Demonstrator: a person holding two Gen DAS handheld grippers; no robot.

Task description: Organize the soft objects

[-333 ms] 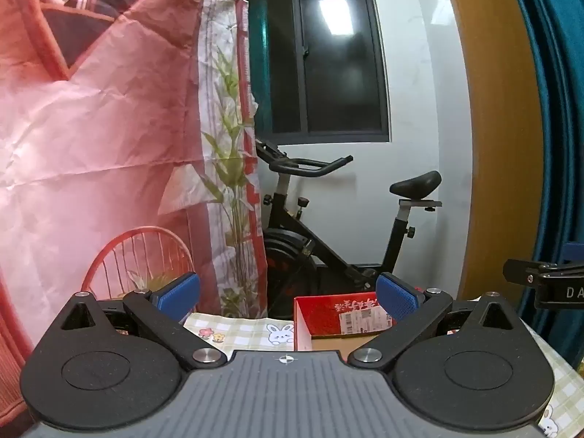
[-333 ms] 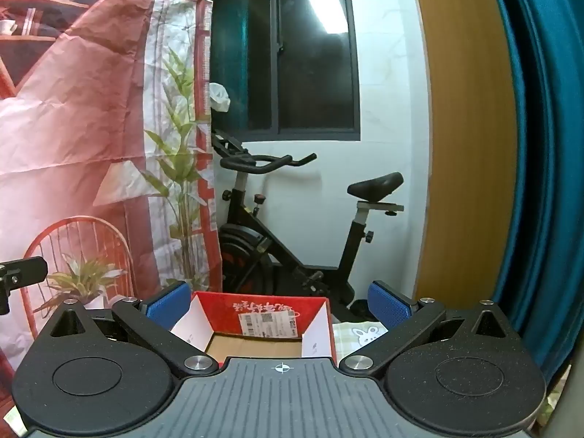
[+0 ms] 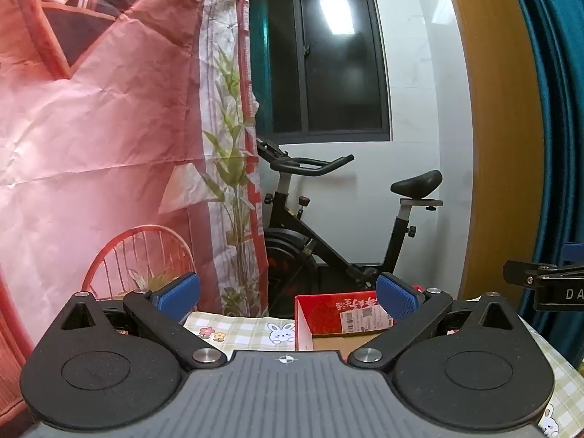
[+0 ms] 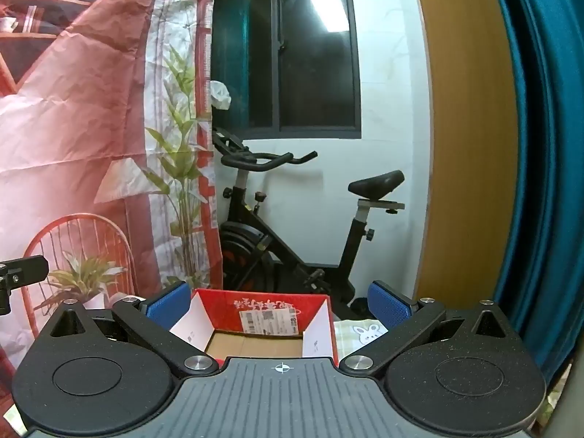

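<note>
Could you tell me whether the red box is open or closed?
Open: the red box has its flaps spread, bare cardboard floor visible.

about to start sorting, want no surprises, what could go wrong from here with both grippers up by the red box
1. No soft object shows in either view, so the first pick may be a blind reach.
2. The left gripper and right gripper are both open and close together near the red box; they could collide.
3. The box looks light and sits on a checked tablecloth, so a nudge could slide it or bunch the cloth.
</note>
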